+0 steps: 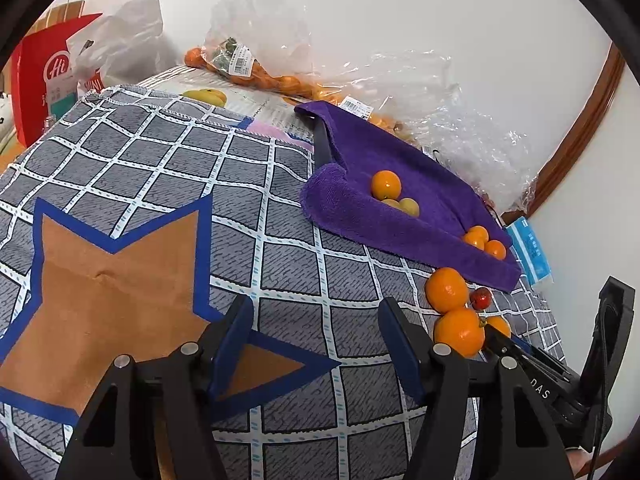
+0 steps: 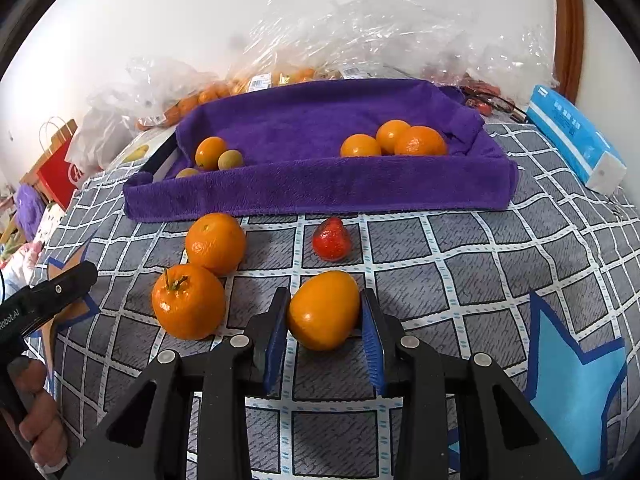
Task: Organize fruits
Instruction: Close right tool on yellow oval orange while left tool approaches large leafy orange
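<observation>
Fruit scattered on a grid-patterned cloth (image 2: 460, 280) over the counter, some in a purple-towel-lined tray (image 2: 320, 188) behind.

Seen from the right wrist, left to right:
- Left hand-held gripper (image 2: 86, 274) poking in at the far left edge, only one black finger visible there.
- Stemmed orange (image 2: 188, 302) in front, touching a second orange (image 2: 215, 243) just behind it.
- Right hand-held gripper (image 2: 325, 322) closed partway onto a smooth orange fruit (image 2: 324, 310), blue pads touching both of its sides; fruit low over the cloth, contact with the cloth unclear.
- Strawberry (image 2: 332, 239) just beyond, near the tray's front wall, apart from the gripped fruit.
- Blue tissue pack (image 2: 572, 138) at the far right, beside the tray.

Inside the tray: one orange and two pale greenish fruits (image 2: 231, 159) at the left end, three oranges (image 2: 394, 140) clustered at the right end.

Seen from the left wrist: left hand-held gripper (image 1: 316, 320) spread wide, holding nothing, hovering over the cloth. Red paper bag (image 1: 38, 80) at far left, clear plastic bags (image 1: 280, 76) of fruit along the wall behind the tray.
</observation>
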The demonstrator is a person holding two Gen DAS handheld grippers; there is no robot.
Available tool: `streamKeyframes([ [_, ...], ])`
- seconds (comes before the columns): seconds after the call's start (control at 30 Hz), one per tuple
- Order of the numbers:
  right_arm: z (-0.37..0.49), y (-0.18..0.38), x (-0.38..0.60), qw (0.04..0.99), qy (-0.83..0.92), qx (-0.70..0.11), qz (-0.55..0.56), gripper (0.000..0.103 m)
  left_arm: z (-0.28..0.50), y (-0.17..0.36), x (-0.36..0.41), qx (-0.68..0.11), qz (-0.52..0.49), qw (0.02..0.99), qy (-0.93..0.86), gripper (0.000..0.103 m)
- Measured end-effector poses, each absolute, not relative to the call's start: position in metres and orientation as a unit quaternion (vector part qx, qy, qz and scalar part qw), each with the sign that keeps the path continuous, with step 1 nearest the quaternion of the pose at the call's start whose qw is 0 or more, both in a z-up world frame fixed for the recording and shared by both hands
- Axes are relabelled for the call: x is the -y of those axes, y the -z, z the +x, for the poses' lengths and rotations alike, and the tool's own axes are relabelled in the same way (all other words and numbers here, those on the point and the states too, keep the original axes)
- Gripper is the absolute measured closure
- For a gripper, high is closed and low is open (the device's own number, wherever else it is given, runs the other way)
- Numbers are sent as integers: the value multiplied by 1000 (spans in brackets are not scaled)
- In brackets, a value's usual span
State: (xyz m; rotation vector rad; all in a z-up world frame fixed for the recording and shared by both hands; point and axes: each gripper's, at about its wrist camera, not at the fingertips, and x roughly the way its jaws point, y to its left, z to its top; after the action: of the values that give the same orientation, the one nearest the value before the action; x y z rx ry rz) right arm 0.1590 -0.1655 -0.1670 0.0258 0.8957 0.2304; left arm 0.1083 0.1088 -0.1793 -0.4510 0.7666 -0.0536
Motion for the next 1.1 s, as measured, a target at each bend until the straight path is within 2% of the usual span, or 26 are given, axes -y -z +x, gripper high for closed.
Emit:
streamKeyframes([
  [0.5, 148, 155, 183, 913, -110, -392, 26, 72, 105, 178, -107, -372, -207, 904, 37, 42],
  [0.67, 139, 149, 194, 925, -93, -368, -5, 73, 104, 175, -97, -380, -180, 906, 51, 41],
  [1.1, 146, 160, 188, 901, -161, -403, 3, 69, 103, 155, -67, -394, -149, 905, 68, 41],
])
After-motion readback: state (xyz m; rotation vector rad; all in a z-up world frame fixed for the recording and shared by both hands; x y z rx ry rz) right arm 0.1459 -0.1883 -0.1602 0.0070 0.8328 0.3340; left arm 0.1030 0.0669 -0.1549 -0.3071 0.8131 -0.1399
